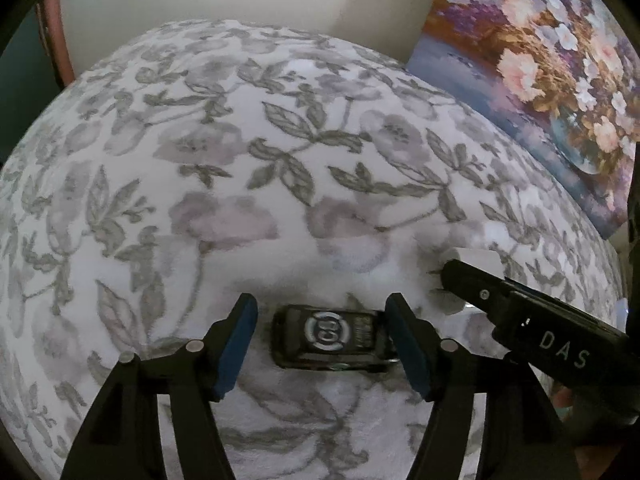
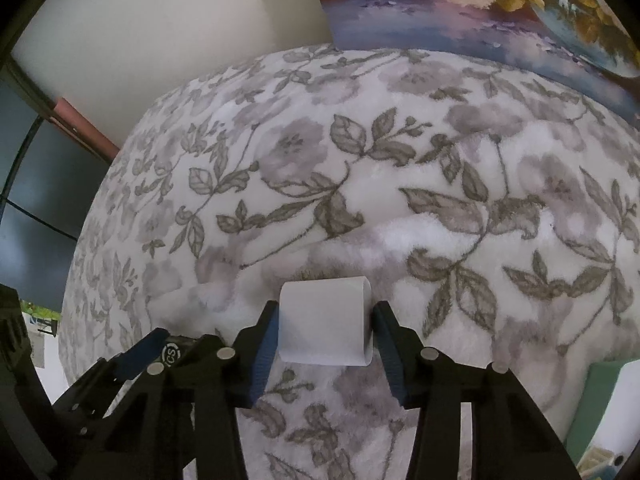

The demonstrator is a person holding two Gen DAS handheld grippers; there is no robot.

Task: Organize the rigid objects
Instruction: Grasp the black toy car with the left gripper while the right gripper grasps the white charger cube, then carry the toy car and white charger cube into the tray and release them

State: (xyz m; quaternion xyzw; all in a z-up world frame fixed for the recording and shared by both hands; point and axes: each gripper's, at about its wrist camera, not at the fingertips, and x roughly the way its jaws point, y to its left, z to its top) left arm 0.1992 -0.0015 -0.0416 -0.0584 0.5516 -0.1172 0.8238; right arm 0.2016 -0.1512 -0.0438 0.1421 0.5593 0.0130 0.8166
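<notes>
A small black box with a round white logo (image 1: 330, 336) lies on the floral blanket (image 1: 240, 160). My left gripper (image 1: 322, 320) is open around it, its right pad touching the box's end and the left pad a little apart. A white rounded block (image 2: 325, 320) lies on the same blanket (image 2: 440, 200). My right gripper (image 2: 325, 320) is open with a pad on each side of the block, close to it. The right gripper's black finger also shows in the left wrist view (image 1: 520, 312), with the white block (image 1: 478, 258) partly hidden behind it.
A flower painting (image 1: 540, 60) leans against the wall at the back right, also in the right wrist view (image 2: 480, 8). A dark window and a red-brown frame (image 2: 80, 128) lie to the left. A green and white container (image 2: 608, 408) sits low at the right edge.
</notes>
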